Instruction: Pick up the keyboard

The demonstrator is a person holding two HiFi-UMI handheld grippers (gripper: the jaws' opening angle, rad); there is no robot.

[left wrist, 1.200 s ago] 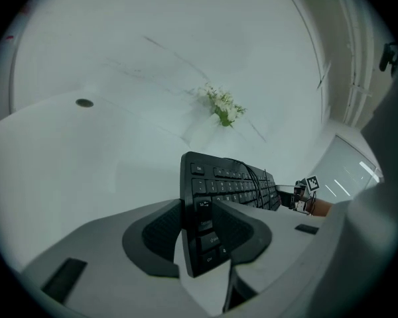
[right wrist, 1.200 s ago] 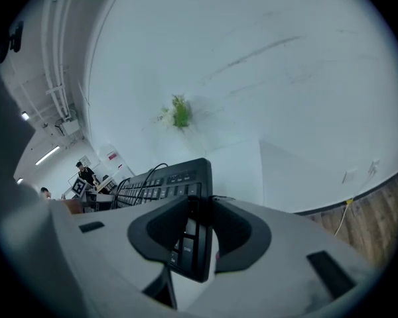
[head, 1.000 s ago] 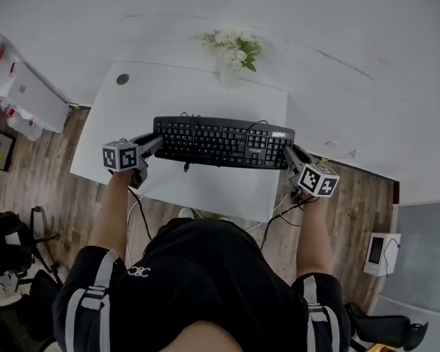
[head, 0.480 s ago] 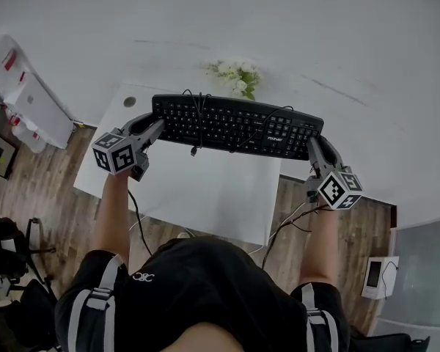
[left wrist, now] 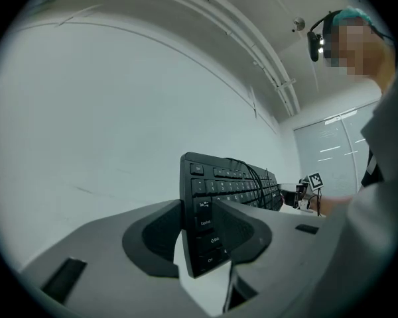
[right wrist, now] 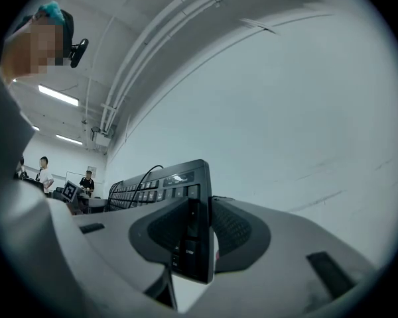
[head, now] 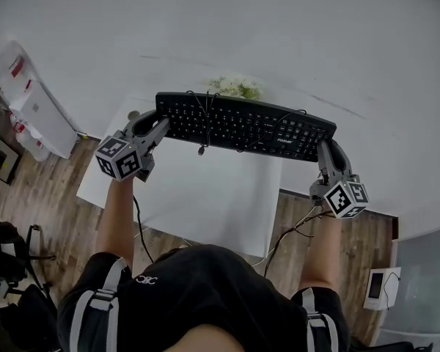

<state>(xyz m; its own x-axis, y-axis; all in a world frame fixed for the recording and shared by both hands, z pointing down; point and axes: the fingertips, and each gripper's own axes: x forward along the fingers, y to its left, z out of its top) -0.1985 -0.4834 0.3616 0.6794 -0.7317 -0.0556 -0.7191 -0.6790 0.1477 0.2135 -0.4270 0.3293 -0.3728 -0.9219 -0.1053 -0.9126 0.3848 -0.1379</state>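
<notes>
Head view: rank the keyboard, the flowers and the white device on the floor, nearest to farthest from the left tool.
1. Keyboard, its left end clamped in the left tool.
2. Flowers, just past the keyboard's far edge.
3. White device, on the floor at far right.

The left forearm [head: 121, 211] and the right forearm [head: 321, 251] reach forward, well apart. The left tool [head: 156, 125] is clamped on the left end of the keyboard [head: 242, 125], and the right tool [head: 328, 152] on its right end. Both tools point about level.
</notes>
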